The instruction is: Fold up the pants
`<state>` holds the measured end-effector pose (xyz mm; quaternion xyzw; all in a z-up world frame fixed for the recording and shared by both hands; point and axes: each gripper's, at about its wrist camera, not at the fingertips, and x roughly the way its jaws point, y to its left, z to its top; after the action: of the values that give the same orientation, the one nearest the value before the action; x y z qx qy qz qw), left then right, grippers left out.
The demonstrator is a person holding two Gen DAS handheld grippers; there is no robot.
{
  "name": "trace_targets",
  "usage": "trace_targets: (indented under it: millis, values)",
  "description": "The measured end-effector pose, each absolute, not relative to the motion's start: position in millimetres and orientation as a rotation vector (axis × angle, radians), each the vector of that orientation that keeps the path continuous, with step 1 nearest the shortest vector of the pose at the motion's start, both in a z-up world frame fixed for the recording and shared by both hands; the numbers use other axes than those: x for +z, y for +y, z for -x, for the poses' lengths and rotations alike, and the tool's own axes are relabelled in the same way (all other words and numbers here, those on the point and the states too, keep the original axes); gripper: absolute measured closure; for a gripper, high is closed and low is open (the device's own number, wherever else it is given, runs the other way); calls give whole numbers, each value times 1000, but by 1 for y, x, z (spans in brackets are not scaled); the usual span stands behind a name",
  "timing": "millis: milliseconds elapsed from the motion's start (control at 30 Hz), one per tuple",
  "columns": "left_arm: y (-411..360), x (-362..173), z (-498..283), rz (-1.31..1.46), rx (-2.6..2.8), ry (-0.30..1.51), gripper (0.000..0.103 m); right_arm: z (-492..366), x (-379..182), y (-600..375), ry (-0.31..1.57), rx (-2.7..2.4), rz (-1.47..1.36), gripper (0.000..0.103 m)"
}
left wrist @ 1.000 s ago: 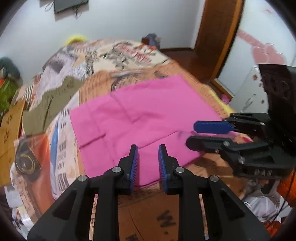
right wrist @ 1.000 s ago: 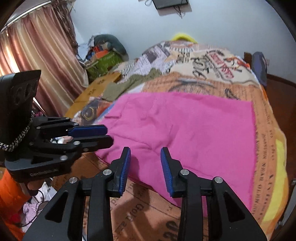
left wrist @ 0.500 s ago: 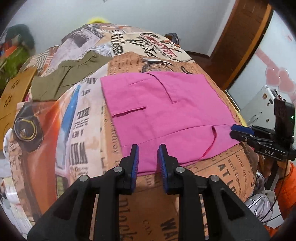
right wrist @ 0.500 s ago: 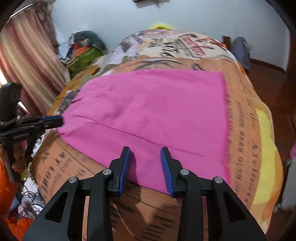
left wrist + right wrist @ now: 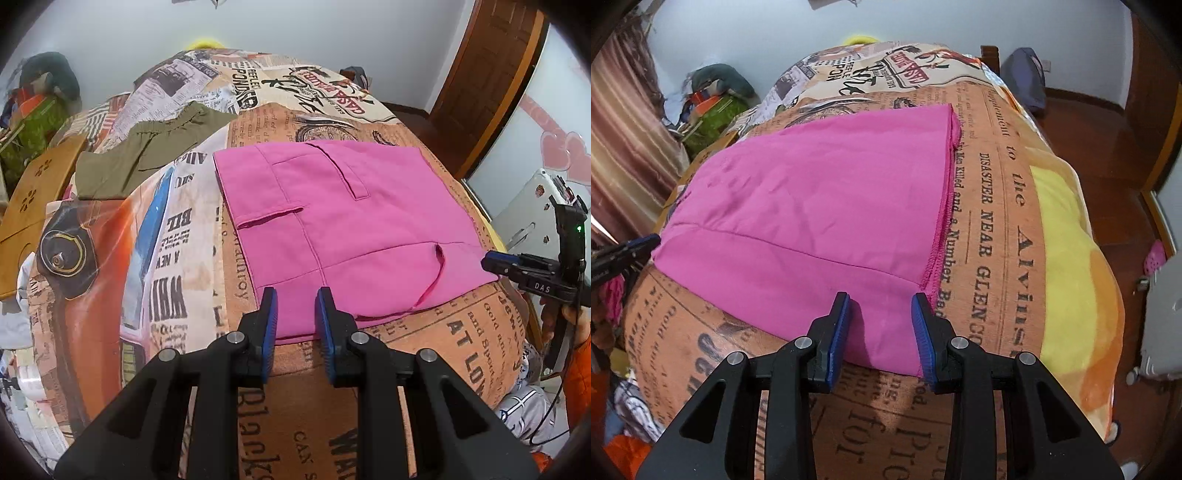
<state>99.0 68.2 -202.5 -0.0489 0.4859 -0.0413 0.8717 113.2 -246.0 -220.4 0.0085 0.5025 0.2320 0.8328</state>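
Pink pants (image 5: 343,221) lie flat on the bed, waist end with pockets toward the left; they also show in the right wrist view (image 5: 827,206), hem edge at the right. My left gripper (image 5: 294,317) is open, its fingers either side of the pants' near edge at the waist end. My right gripper (image 5: 880,323) is open at the near corner of the hem end. The right gripper also shows in the left wrist view (image 5: 495,260) at the pants' right corner. The left gripper's tip shows in the right wrist view (image 5: 646,243).
The bed has a newspaper-print cover (image 5: 177,266). Olive-green shorts (image 5: 147,158) lie at the back left. A wooden board (image 5: 33,195) sits at the left. A white appliance (image 5: 528,214) and a wooden door (image 5: 491,74) stand at the right.
Both grippers have moved apart along the bed's near edge, the left toward the waist end and the right toward the hem end, and closer to the pants' edge. Both stay open.
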Motion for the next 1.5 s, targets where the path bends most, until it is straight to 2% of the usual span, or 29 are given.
trace_targets:
  millis: [367,600,800,867,933,1033,1367,1500]
  values:
    - [86,-171,-138,71,-30,962,80,-139,-167,-235,900,522,-9,72]
    - [104,-169,-182,60,0,946,79,-177,-158,-221,852,516,-29,72]
    - [120,-183,-217,66,-1,970,78,-215,-166,-221,846,469,-35,67]
    - [124,-193,-229,68,-4,990,75,-226,-171,-222,844,445,-27,64]
    - [124,-202,-236,65,-13,1004,65,-237,-180,-223,847,417,-30,55]
    - [124,-216,-248,54,-14,1027,58,-252,-194,-225,881,408,-47,55]
    - [132,-238,-259,136,-42,1047,58,-288,-231,-229,942,395,-49,55]
    - [131,-239,-259,138,-64,1045,65,-301,-241,-231,950,399,-48,55]
